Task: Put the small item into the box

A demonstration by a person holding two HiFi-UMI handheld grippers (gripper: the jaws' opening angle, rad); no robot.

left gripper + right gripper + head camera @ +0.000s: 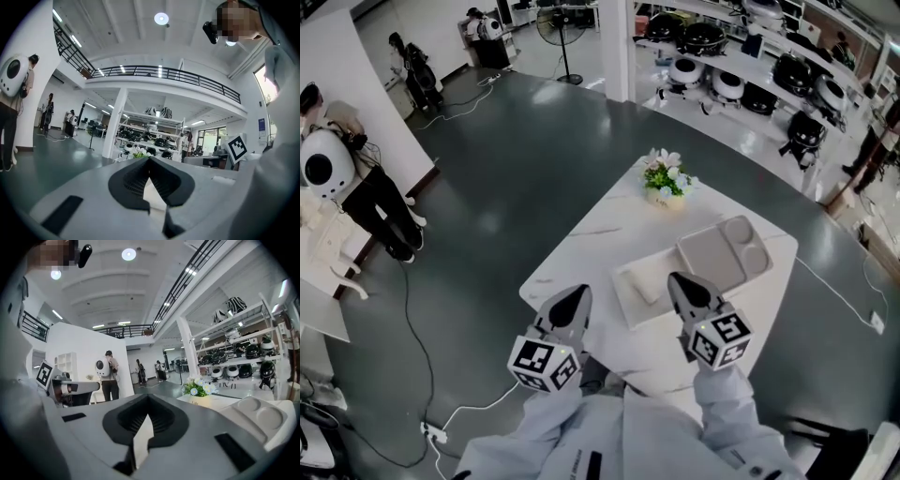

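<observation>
White and oblong, the small item (645,286) lies on a flat white tray (628,305) just beside the grey box (705,246), on that box's left and near side. It is outside the box and too small to make out further. No gripper touches it.

The grey box is shallow, with several moulded compartments, two of them round. The right gripper view shows these empty at its right edge (262,416).

The right gripper (682,284) hangs just near of the grey box, its tip over the white tray's right part. Its jaws are pressed together at the tips with nothing between them (148,401). The left gripper (575,295) is further left of the grey box, beyond the tray and well apart from it. Its jaws likewise meet at the tips and grip nothing (149,161).

A pot of white flowers (665,178) stands beyond the grey box, at the far corner of the white marble table (581,248) that carries everything.

Past the grey box to the right, shelves (741,70) hold round black and white appliances. Far to its left, people (356,178) stand on the dark floor.
</observation>
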